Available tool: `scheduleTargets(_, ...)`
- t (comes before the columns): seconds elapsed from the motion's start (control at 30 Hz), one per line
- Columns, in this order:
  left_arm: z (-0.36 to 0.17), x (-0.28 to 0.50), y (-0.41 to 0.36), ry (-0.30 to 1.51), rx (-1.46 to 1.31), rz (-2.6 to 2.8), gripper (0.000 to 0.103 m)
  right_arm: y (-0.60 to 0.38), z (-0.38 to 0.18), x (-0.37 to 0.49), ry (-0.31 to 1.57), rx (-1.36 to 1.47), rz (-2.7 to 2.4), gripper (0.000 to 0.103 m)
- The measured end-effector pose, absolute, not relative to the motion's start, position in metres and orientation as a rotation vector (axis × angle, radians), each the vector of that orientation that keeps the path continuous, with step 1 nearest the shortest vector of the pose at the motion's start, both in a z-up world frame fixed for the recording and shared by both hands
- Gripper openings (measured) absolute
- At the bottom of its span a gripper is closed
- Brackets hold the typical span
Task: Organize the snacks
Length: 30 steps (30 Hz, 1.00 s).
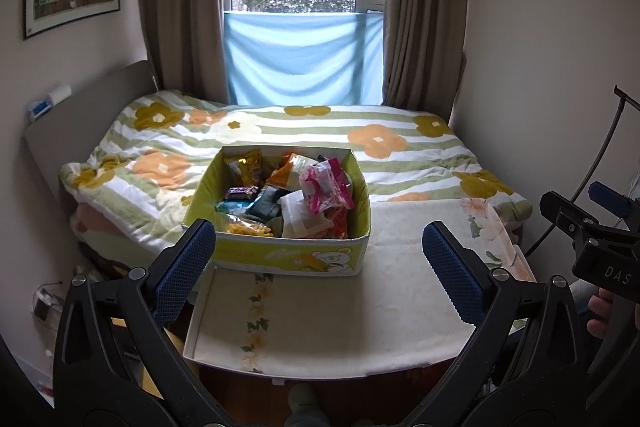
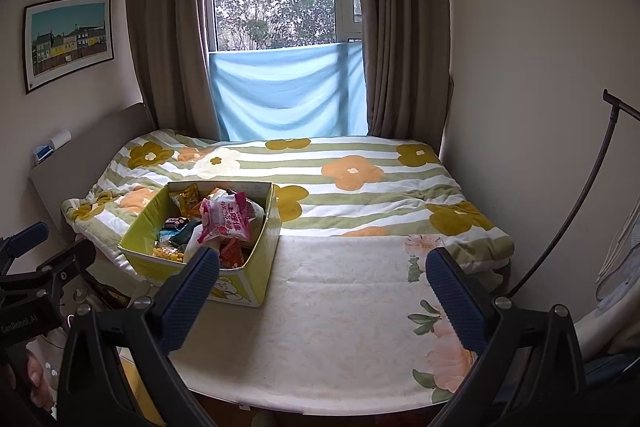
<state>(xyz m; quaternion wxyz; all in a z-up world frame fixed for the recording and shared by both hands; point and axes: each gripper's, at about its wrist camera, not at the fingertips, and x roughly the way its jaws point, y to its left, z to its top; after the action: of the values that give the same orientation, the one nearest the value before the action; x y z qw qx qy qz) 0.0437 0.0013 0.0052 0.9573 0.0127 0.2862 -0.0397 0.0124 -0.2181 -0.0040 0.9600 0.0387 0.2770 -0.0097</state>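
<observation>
Holding nothing, the left gripper [image 1: 320, 259] and right gripper [image 2: 324, 291] have fingers spread wide; the snacks [image 1: 288, 195] sit piled in the box [image 1: 288, 255] at frame centre, which fits sorted or unsorted.

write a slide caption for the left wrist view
Open left gripper faces a yellow-green snack box on the cloth-covered table.

Yellow-green box [image 1: 280, 255], green-striped quilt [image 1: 280, 127] with orange flowers, pale blue cloth [image 1: 304, 59].
</observation>
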Motion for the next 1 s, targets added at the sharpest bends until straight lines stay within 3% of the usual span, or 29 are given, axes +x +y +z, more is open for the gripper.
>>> scheduleTargets(1.0, -0.008, 0.056, 0.01, 0.619, 0.019, -0.011, 0.103, -0.209, -0.009, 0.03, 0.609, 0.084, -0.002, 0.103)
